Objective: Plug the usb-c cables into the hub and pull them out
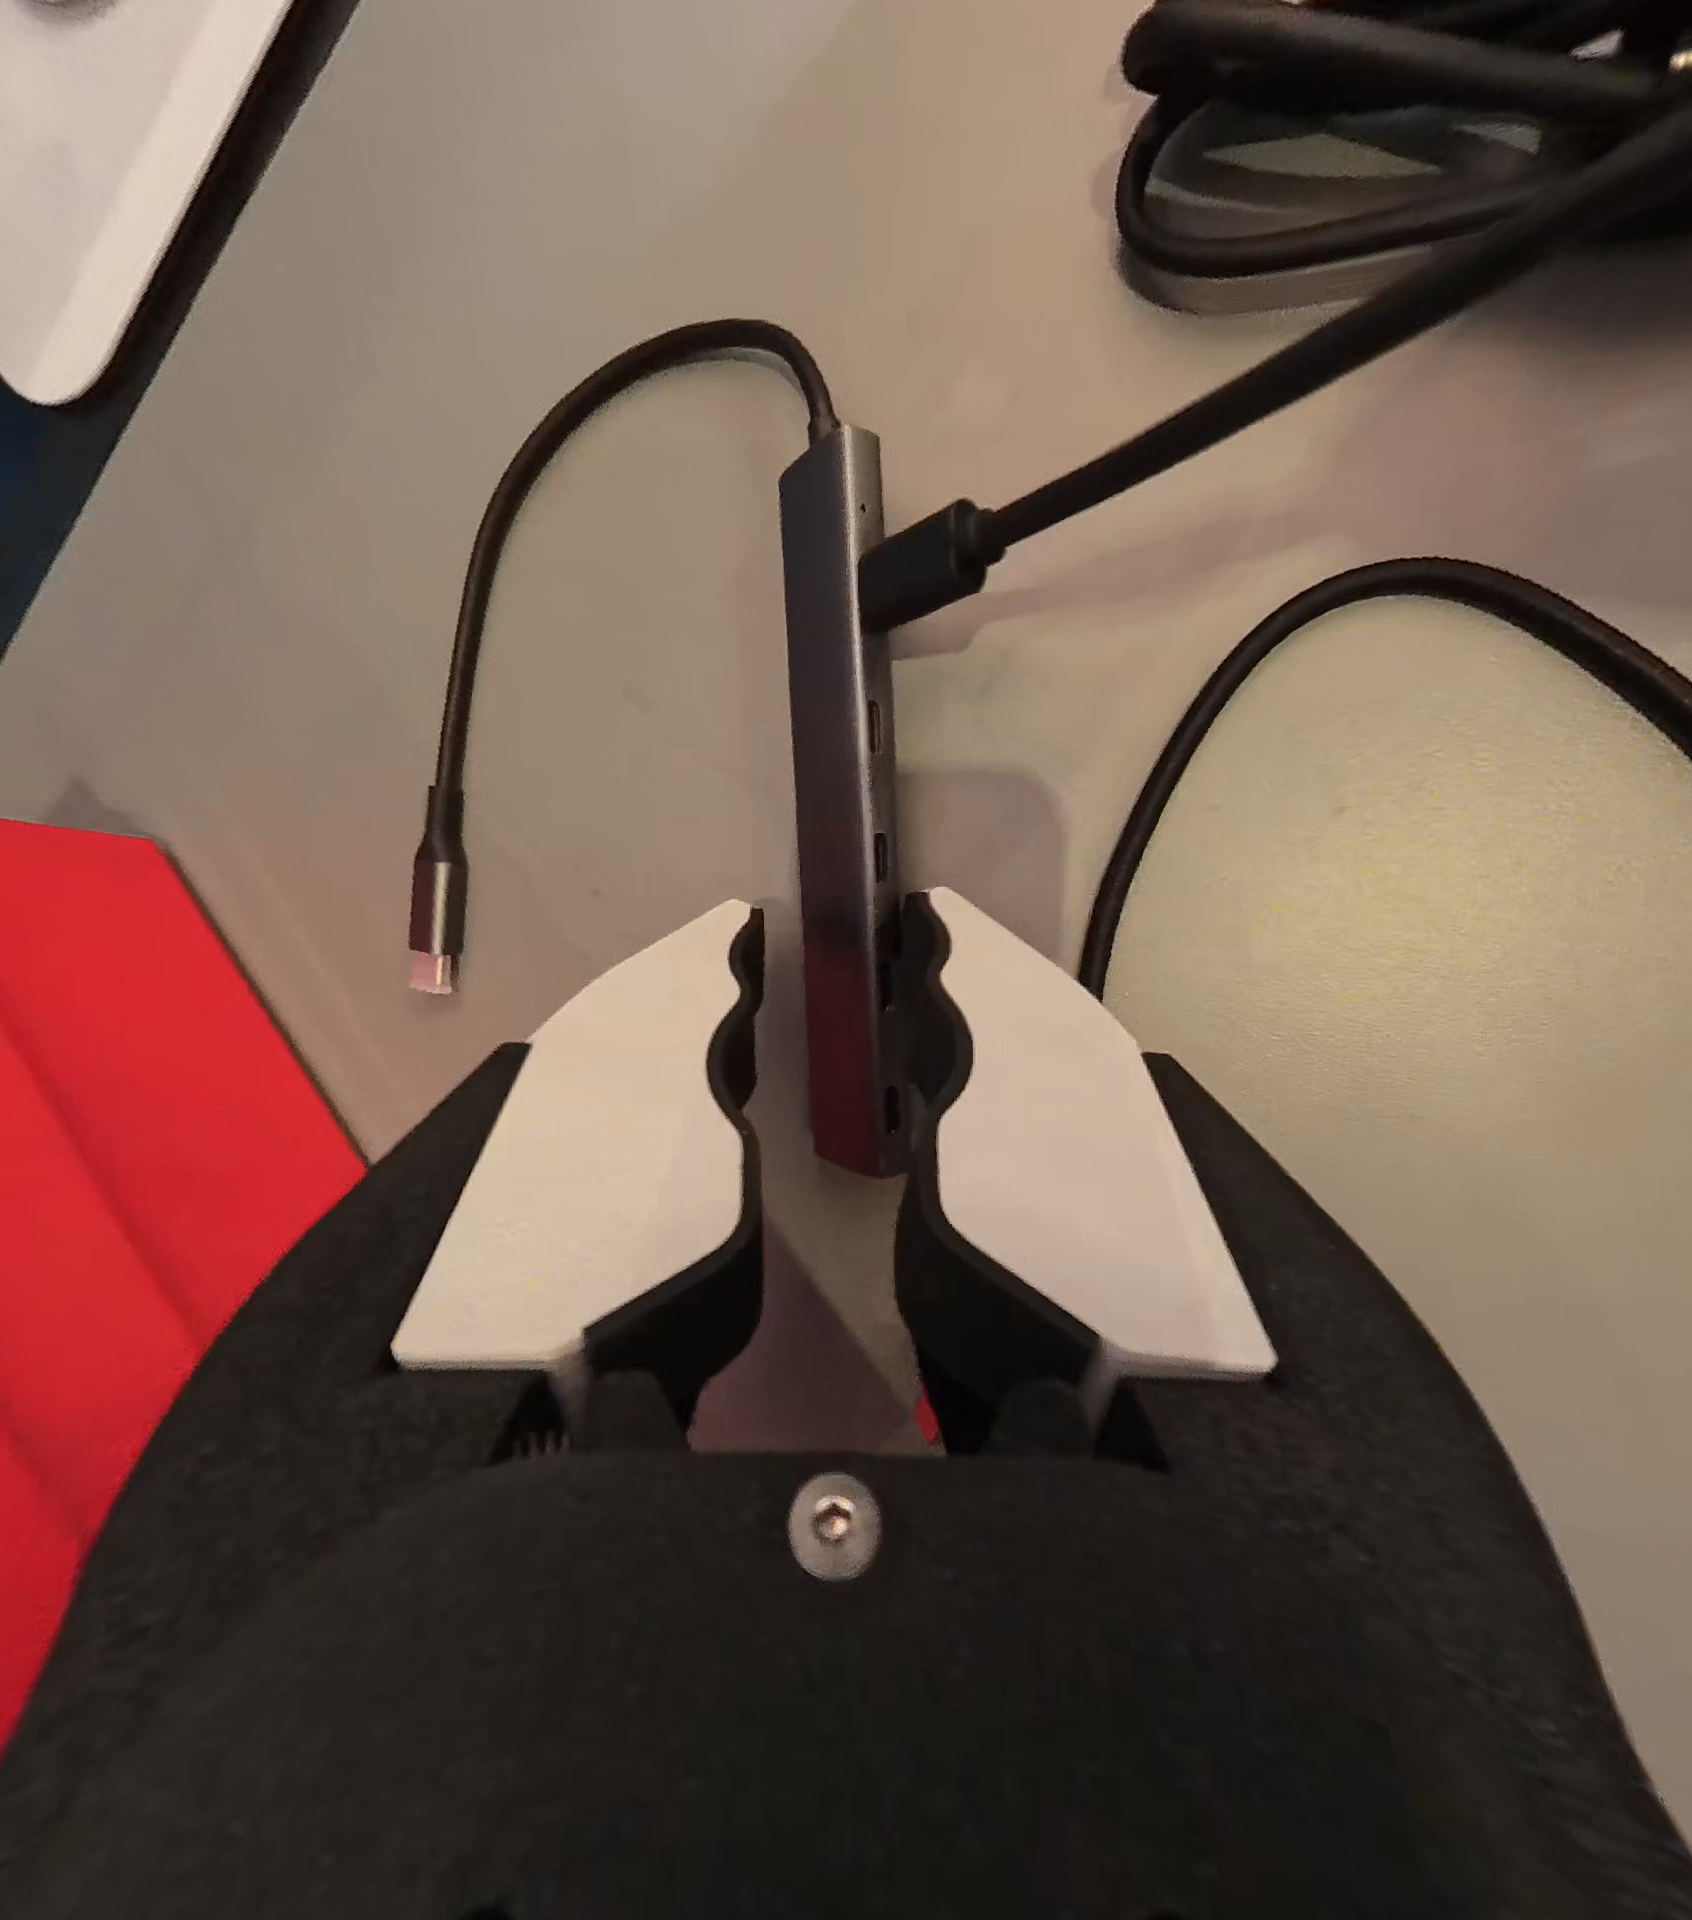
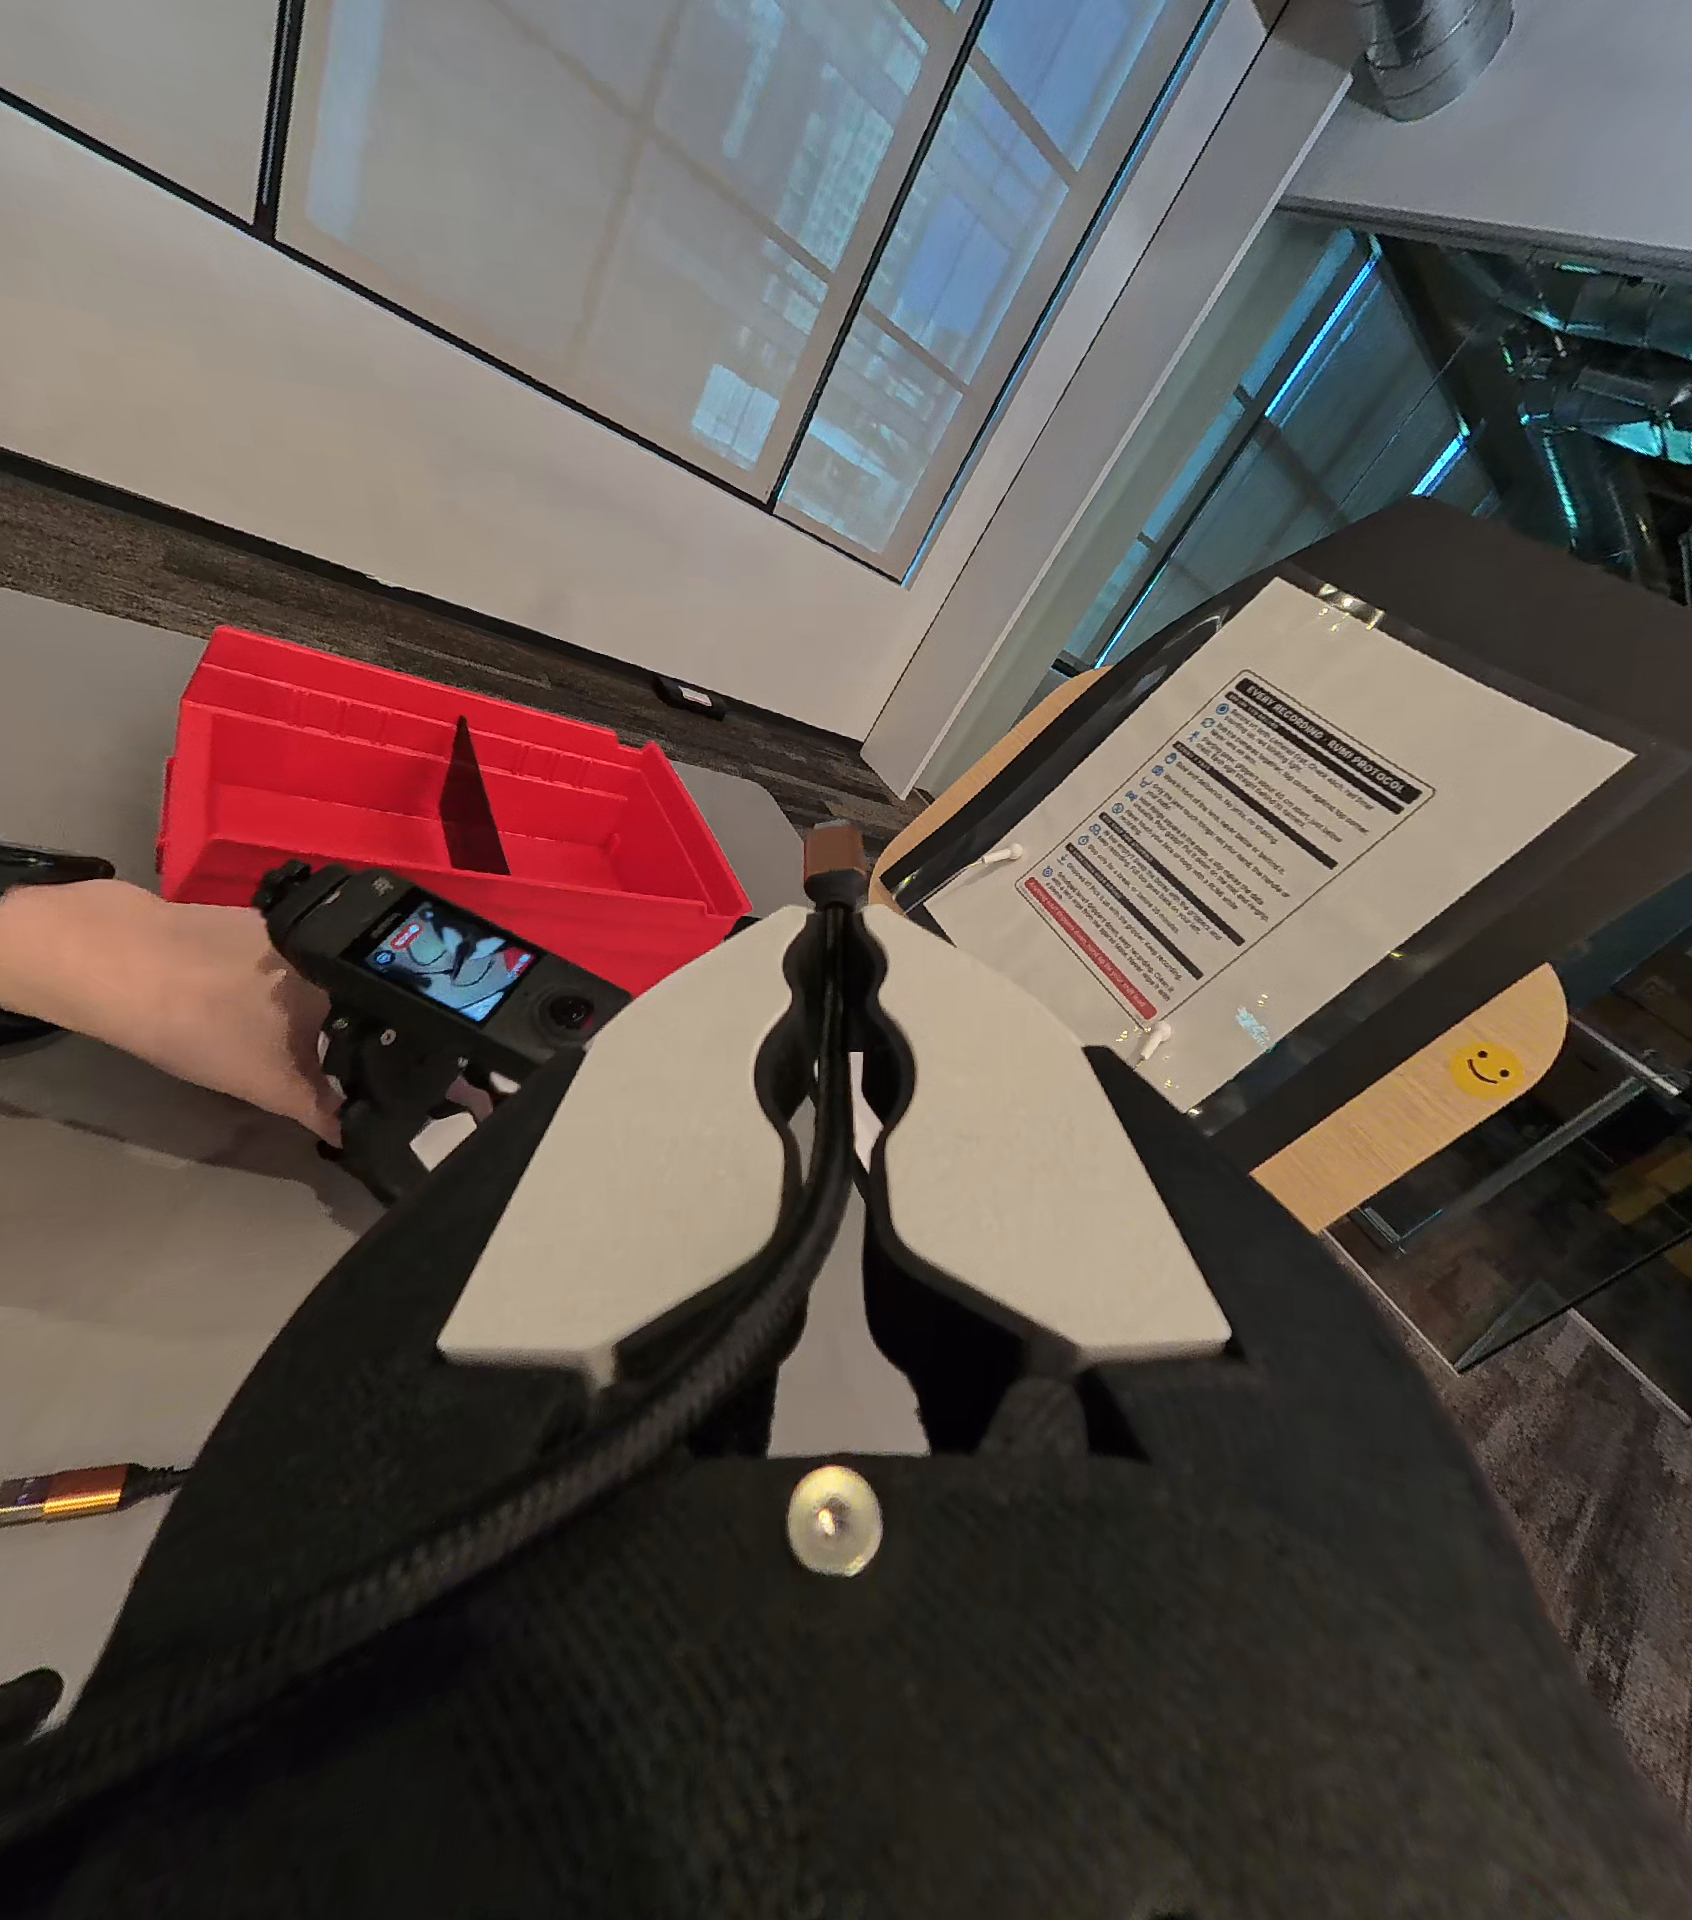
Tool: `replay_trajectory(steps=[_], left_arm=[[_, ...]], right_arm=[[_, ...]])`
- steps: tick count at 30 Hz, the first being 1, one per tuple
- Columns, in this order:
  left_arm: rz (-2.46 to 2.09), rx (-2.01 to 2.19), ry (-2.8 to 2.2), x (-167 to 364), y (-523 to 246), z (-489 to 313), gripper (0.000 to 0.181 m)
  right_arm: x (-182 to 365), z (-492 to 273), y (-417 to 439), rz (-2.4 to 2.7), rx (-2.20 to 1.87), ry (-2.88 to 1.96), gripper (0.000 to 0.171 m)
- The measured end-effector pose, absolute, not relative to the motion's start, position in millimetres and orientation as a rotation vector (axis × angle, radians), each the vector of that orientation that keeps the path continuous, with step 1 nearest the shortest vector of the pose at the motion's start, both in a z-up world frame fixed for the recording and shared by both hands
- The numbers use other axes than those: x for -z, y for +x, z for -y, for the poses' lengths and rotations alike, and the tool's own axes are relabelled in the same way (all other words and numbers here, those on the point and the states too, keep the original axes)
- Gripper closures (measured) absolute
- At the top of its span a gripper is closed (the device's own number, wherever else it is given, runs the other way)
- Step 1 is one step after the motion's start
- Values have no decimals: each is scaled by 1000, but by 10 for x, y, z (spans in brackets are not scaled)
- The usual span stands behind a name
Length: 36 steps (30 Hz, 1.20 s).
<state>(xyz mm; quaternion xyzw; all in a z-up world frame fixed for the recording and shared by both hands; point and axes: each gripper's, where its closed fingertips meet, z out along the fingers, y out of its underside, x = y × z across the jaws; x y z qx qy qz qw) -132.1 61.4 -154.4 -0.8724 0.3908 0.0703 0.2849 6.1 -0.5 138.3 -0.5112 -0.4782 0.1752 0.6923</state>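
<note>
A slim grey hub (image 1: 837,790) lies on the grey table (image 1: 406,468), ports facing right. My left gripper (image 1: 834,912) straddles its near end; the right finger touches it and a thin gap shows on the left. A thick black cable plug (image 1: 925,566) sits in the hub's far port. The hub's own lead ends in a loose plug (image 1: 437,935). My right gripper (image 2: 837,916) is raised off the table and shut on a black braided cable (image 2: 821,1101). Its copper-coloured plug (image 2: 831,857) sticks out past the tips.
A red bin (image 2: 426,821) stands left of the hub and also shows in the left wrist view (image 1: 42,1091). A black cable loop (image 1: 1341,644) and a cable bundle (image 1: 1393,156) lie right. A gold USB plug (image 2: 63,1496) lies on the table. A screen with a taped sheet (image 2: 1289,831) stands right. From the left gripper's tips to the gold USB plug (image 2: 63,1496) is close to 15 cm.
</note>
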Motion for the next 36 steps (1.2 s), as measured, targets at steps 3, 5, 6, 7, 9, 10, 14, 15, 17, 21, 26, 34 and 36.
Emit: replay_trajectory(steps=[3,5,6,7,9,10,14,15,17,21,26,34,36], left_arm=[[-1004,-98,-2387,1555,-1326,-612,156],[-1005,-59,-2406,1559,-1327,-615,156],[-1017,-45,-2409,1563,-1322,-616,158],[-1035,-34,-2412,1568,-1312,-609,161],[-1087,-42,-2415,1570,-1310,-604,163],[-1102,-40,-2425,1570,-1309,-601,163],[-1081,226,-2565,1548,-1230,-442,163],[-1057,389,-2597,1516,-1152,-361,163],[-1011,671,-2613,1427,-1027,-247,163],[-1000,1074,-2647,1388,-867,-8,162],[-1051,1123,-2631,1485,-797,73,163],[-1182,599,-2477,1524,-886,-153,163],[-1204,542,-2462,1527,-895,-198,163]], right_arm=[[-1376,15,50,1078,-390,-1141,166],[-1367,20,37,1087,-386,-1141,166],[-1361,20,29,1091,-384,-1142,166],[-1355,21,22,1096,-382,-1143,166],[-1343,22,12,1104,-380,-1144,166],[-1339,23,9,1107,-380,-1145,166],[-1333,18,26,1109,-374,-1149,166],[-1335,17,33,1108,-374,-1149,166],[-1339,23,46,1107,-377,-1147,166],[-1325,22,53,1111,-386,-1156,166],[-1275,14,26,1133,-383,-1170,166],[-1273,43,2,1147,-391,-1160,166],[-1271,48,-1,1150,-389,-1158,166]])
